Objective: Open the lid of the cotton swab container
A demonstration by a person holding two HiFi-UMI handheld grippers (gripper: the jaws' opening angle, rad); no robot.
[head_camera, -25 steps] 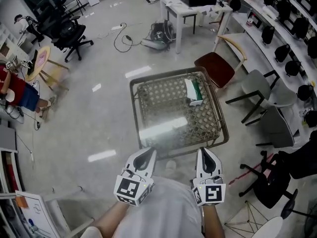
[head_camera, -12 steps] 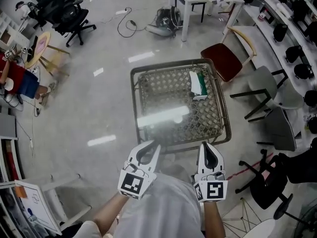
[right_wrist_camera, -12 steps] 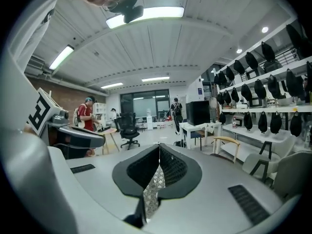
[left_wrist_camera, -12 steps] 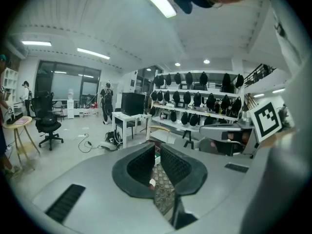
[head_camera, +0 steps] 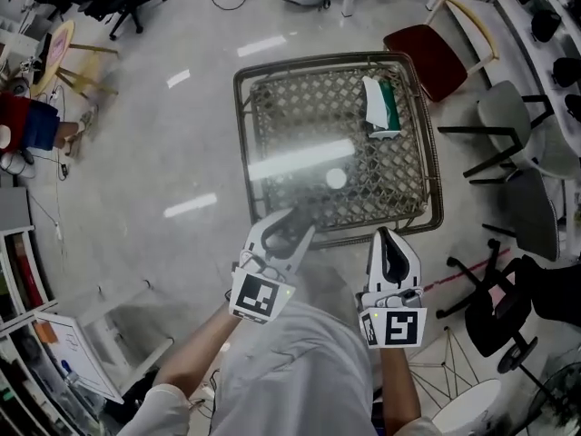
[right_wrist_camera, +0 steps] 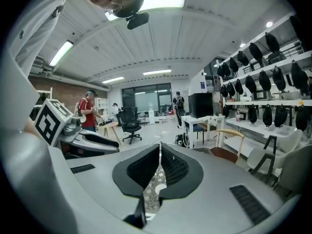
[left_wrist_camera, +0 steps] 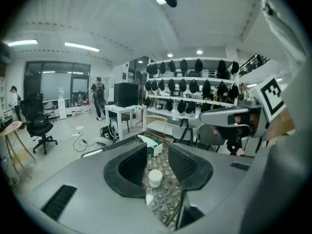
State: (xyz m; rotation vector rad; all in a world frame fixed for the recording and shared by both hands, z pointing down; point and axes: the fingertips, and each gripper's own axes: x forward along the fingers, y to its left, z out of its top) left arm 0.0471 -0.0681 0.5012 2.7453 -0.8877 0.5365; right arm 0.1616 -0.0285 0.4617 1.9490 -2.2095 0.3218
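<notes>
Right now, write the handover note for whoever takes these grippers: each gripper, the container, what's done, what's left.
Left gripper: open, its jaws have just been opening, nothing between them.
Right gripper: shut, empty.
Both are at the near edge of the table.
Cotton swab container: upright mid-table, apart from both grippers, lid looks on.
Green and white box: far right corner.
Done: nothing yet.
To do: reach in, hold the container, open the lid.
</notes>
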